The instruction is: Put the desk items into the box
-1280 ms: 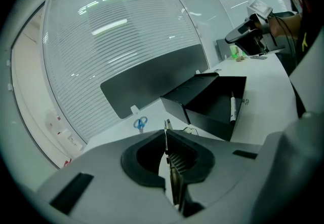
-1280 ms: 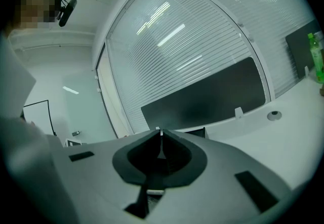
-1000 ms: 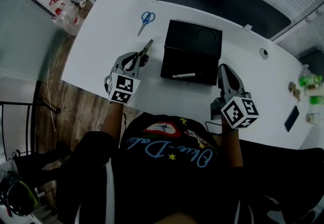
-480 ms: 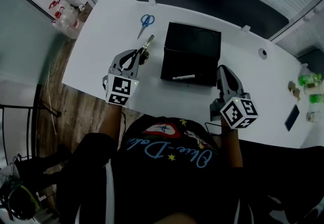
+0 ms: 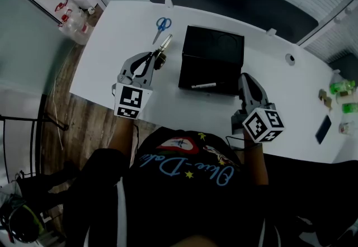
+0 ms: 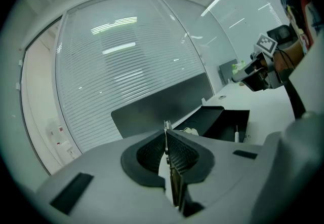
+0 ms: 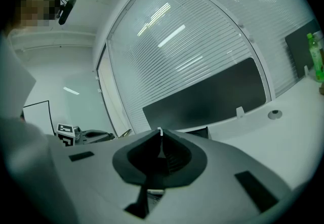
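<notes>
Lift-off: left gripper point(image 5: 152, 63), clamped on a thin metal tool point(image 5: 164, 46), has risen off the tabletop point(image 5: 106, 39) near its left edge, beside the box point(image 5: 215, 44). Likely next: drop-in. Right gripper point(image 5: 246, 79) sits clenched, empty.

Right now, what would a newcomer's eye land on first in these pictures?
The open black box in the middle of the white desk stands out, a white pen lying in its near half. Left of it, the left gripper has its jaws shut on a slim metal item, close to the blue scissors. The right gripper rests at the box's right, jaws together.
</notes>
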A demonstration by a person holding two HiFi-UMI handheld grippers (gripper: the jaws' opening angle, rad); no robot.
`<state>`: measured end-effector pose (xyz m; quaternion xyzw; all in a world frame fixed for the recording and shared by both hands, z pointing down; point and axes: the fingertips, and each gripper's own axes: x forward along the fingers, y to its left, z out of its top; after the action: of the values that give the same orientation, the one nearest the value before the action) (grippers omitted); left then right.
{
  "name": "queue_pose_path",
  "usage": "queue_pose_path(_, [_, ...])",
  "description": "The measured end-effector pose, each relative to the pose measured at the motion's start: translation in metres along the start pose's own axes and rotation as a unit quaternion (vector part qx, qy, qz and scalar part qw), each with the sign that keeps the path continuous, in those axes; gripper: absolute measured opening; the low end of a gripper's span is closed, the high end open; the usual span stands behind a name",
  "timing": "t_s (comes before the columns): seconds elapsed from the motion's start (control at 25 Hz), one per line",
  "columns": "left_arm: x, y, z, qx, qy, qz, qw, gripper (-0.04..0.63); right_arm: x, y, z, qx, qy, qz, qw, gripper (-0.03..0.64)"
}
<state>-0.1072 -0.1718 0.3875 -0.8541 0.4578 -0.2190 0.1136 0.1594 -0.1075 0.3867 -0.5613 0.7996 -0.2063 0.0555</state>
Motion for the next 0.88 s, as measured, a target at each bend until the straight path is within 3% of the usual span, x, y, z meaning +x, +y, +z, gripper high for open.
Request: queue_pose_path(0.88, [-0.034,-0.008,0.043,-0.011,-0.080,0.001,0.9967,0.015,-0.018,0.009,-0.009,0.001,0.003,0.004,1.000,0.021])
